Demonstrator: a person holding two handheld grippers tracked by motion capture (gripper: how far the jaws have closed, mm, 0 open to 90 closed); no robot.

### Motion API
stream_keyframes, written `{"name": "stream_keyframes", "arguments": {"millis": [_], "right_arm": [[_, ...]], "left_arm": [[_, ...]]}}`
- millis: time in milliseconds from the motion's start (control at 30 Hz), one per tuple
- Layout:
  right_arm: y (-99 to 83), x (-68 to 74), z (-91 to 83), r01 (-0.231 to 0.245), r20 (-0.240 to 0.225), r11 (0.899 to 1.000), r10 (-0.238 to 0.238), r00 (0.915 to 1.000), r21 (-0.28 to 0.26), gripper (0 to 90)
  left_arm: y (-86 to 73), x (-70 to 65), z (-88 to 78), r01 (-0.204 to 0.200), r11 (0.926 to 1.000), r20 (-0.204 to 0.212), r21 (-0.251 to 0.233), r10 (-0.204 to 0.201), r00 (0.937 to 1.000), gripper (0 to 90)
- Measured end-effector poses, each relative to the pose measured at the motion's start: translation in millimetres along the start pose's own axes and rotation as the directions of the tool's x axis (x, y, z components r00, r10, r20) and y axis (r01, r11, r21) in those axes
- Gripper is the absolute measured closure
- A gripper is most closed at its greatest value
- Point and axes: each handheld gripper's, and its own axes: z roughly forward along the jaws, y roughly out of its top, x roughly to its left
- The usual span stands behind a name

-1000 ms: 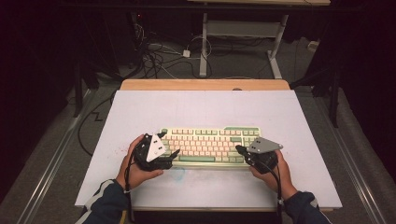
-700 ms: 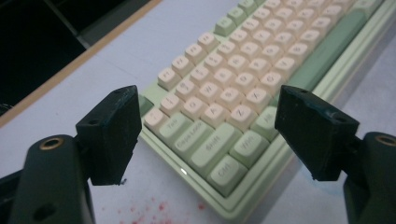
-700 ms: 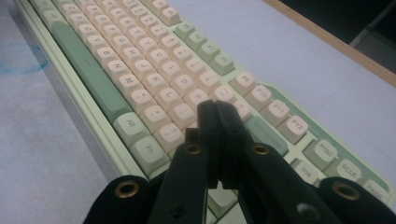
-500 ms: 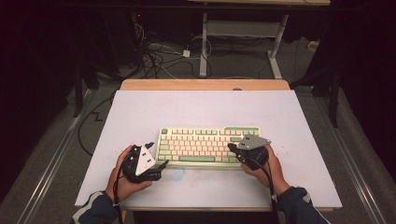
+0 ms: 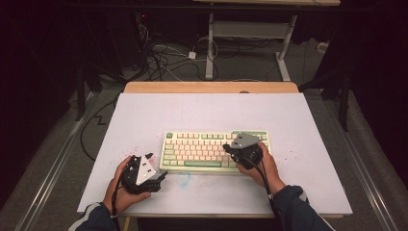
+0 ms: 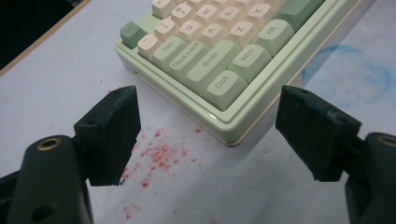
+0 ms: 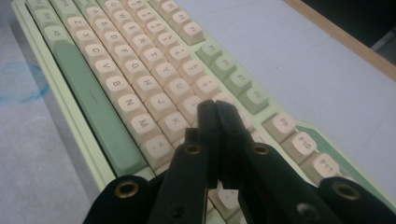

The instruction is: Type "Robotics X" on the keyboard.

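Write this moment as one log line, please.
left tongs: open, off keyboard corner | right tongs: shut, over keys | nothing held

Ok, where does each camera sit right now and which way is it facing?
High view: above the person's side, looking forward and down on the table; both forearms, left gripper, right gripper.
Left gripper view: rides the left gripper, open jaws facing the keyboard corner.
Right gripper view: rides the right gripper, shut jaws over the keys.
All share the keyboard.
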Motion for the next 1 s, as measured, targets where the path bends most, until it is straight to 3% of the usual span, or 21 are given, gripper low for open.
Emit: {"name": "stream_keyframes", "arguments": {"millis": [400,933,1000], "right_arm": [[8.1,1.7,24.1,0.011,-0.007,0.998,-0.011,0.9999,0.056,90.0],[8.8,2.8,33.3,0.024,0.02,0.993,-0.026,0.9995,0.113,90.0],[8.8,2.7,31.4,0.014,0.011,0.996,-0.015,0.9998,0.091,90.0]], "left_arm": [[-3.9,-3.5,1.5,-0.015,0.9996,0.013,0.025,0.014,0.9998,20.8],[-7.1,-6.0,2.6,-0.031,0.9986,0.023,0.042,0.03,0.9993,20.8],[-7.3,-6.7,1.9,-0.036,0.9984,0.025,0.043,0.035,0.9991,20.7]]}}
